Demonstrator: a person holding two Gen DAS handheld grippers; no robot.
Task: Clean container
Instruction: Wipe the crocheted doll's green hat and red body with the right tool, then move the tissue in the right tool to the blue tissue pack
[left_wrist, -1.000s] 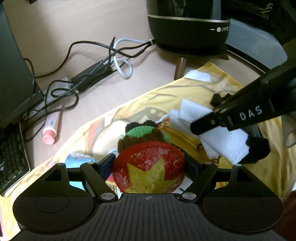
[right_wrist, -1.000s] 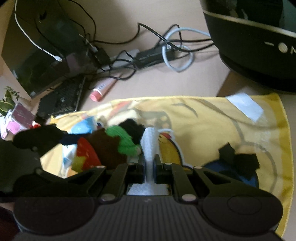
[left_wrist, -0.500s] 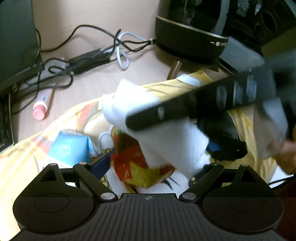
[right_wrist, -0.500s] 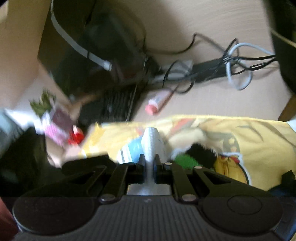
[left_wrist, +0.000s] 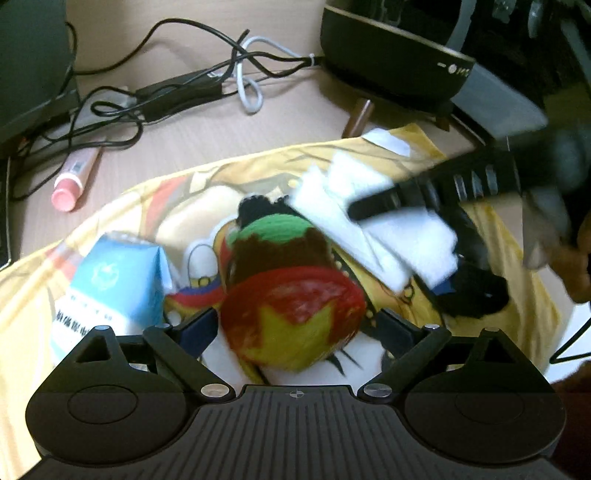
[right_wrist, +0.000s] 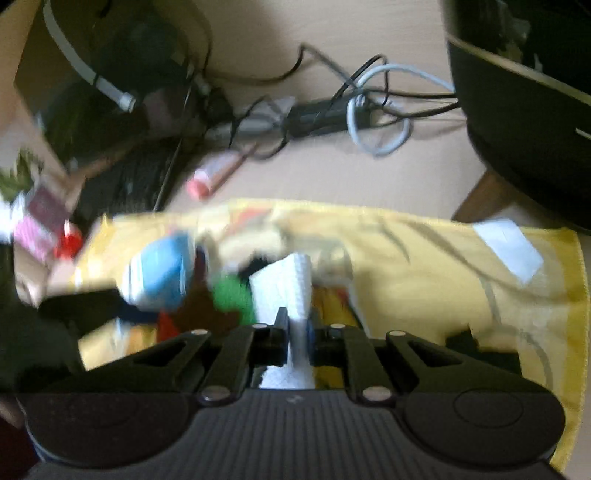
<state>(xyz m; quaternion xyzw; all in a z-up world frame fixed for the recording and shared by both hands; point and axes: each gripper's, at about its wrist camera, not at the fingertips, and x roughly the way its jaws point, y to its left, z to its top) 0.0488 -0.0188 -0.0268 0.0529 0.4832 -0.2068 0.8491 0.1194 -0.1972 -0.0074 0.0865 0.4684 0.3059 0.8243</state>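
Since half a second ago, the white wipe (left_wrist: 373, 225) has drawn back from over the container (left_wrist: 291, 314) toward the right, so that the red-and-yellow body and its green and brown knitted top show again. Left wrist view: the left gripper (left_wrist: 295, 328) holds the container between its two fingers, jaws set wide around its red-and-yellow sides. Just left of it a blue and white carton (left_wrist: 114, 284) lies on the yellow printed cloth (left_wrist: 155, 206). Above and to the right, the right gripper (left_wrist: 424, 194) reaches in from the right edge, jaws narrow and clamped on the folded wipe, whose lower edge lies at the container's knitted top; whether it touches cannot be told through the blur. A black scrap (left_wrist: 476, 291) lies on the cloth under the wipe. Beyond the cloth, on the pale wooden desk (left_wrist: 229, 136), lie a pink tube (left_wrist: 75, 175), a tangle of black and white cables (left_wrist: 221, 85) and, farthest right, a dark round appliance (left_wrist: 391, 59). Right wrist view (blurred): the wipe (right_wrist: 291, 291) stands upright between the closed fingers, with the container (right_wrist: 221, 299) and carton (right_wrist: 162, 277) to its left.
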